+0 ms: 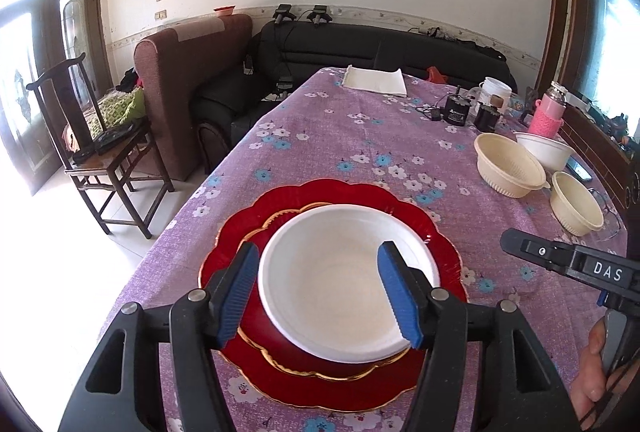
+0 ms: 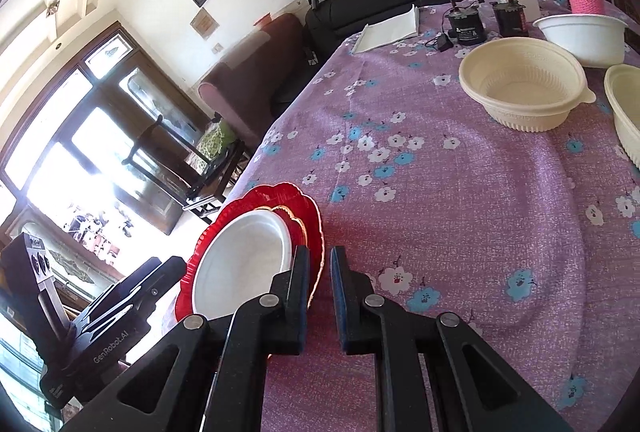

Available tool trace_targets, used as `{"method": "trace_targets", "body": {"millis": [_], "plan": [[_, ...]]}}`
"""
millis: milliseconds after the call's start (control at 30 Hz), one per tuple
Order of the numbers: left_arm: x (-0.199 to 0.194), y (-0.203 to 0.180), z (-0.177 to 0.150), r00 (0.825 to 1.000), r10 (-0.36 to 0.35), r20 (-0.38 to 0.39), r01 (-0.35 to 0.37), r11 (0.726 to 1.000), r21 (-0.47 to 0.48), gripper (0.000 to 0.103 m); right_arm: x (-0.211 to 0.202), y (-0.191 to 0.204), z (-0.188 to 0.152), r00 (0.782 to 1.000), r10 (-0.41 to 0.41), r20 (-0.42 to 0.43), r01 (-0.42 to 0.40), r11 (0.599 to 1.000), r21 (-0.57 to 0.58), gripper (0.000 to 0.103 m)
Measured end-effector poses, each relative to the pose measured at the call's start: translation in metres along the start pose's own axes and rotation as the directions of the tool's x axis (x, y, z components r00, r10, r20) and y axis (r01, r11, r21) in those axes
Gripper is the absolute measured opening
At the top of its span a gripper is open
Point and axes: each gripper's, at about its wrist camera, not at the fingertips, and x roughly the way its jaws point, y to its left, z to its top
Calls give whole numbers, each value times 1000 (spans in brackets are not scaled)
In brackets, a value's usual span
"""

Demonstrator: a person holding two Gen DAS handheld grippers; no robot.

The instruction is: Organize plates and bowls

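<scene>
The left tool (image 1: 318, 288) stands apart over the white plate (image 1: 340, 284), gripping nothing; that plate lies on two nested red plates (image 1: 434, 232) near the bench (image 1: 348, 144) edge. The right tool (image 2: 320, 272) is together and empty. A careless nudge could slide the stack off that edge, or topple the cream bowls (image 1: 508, 164) further along.

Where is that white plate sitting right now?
The white plate sits atop two stacked red plates near the table's left edge, below the left gripper's open fingers.
</scene>
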Motion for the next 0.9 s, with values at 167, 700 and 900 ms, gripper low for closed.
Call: {"method": "trace_targets", "body": {"millis": [167, 700, 900], "plan": [[-4, -37, -5, 999, -48, -6, 48, 996, 78, 62, -19, -30, 5, 999, -20, 36, 18, 998, 56, 13], [6, -151, -35, 983, -151, -109, 178, 934, 311, 62, -154, -179, 30, 928, -290, 232, 199, 916, 349, 12], [15, -160, -34, 979, -152, -133, 188, 929, 319, 62, -186, -255, 51, 903, -381, 201, 247, 841, 482, 22]]}}
